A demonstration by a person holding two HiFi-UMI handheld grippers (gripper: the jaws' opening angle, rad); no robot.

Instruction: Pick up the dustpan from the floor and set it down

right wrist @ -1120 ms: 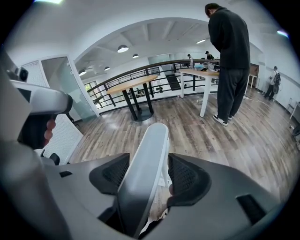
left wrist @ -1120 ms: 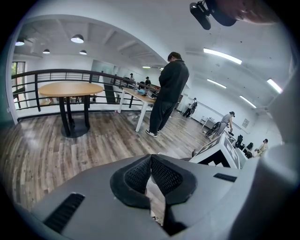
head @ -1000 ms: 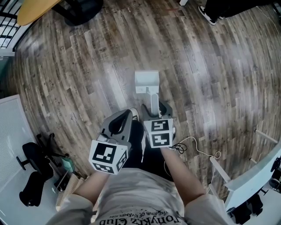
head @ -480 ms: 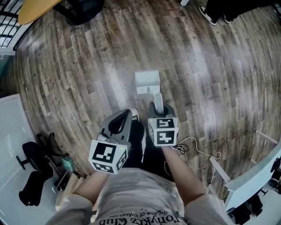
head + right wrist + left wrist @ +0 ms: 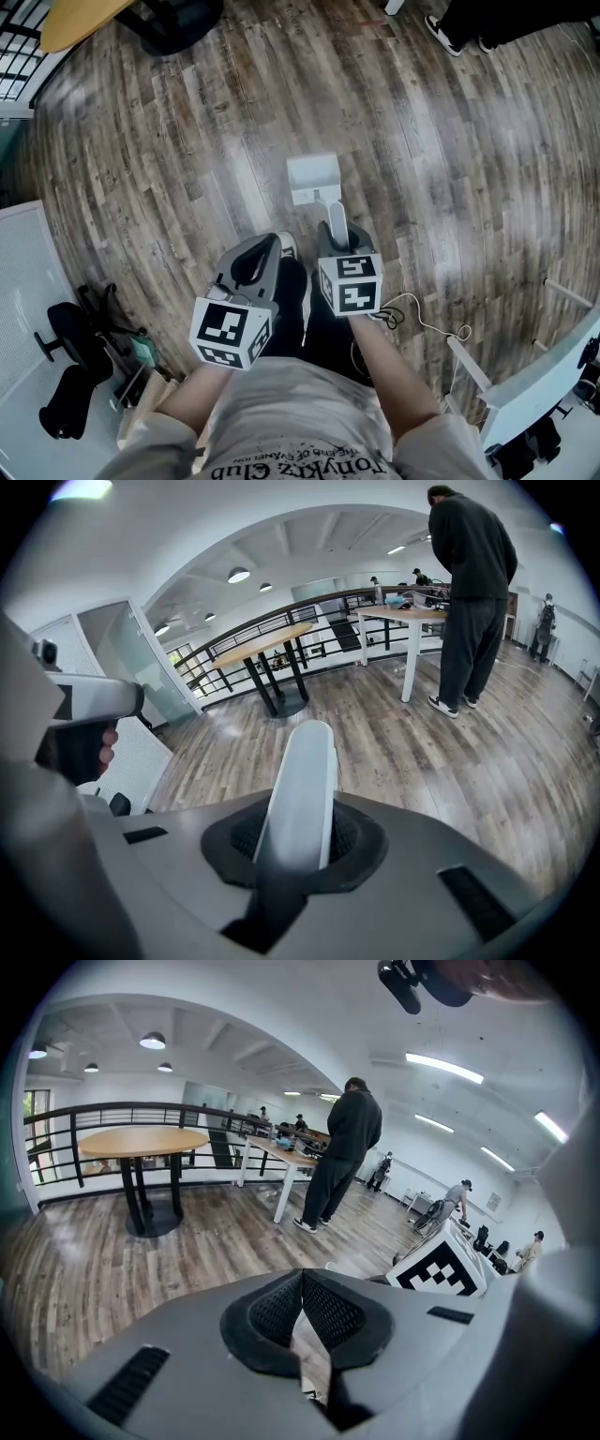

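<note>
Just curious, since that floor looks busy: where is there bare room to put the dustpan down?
Bare boards lie left of the dustpan, toward the round table, and right of it, toward the shoes. Crowded: black gear at lower left, cable and white frame at lower right.

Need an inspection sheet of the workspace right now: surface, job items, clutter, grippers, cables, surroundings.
Surface: wood plank floor.
Job's things: white dustpan, handle up in the right gripper.
Clutter: black items by the white panel, lower left.
Grippers: right gripper has just been closing, jaws now clamped on the dustpan handle; left gripper jaws together, nothing between.
Cables: white cable on the floor at right.
Surroundings: round table, railing, standing person.
</note>
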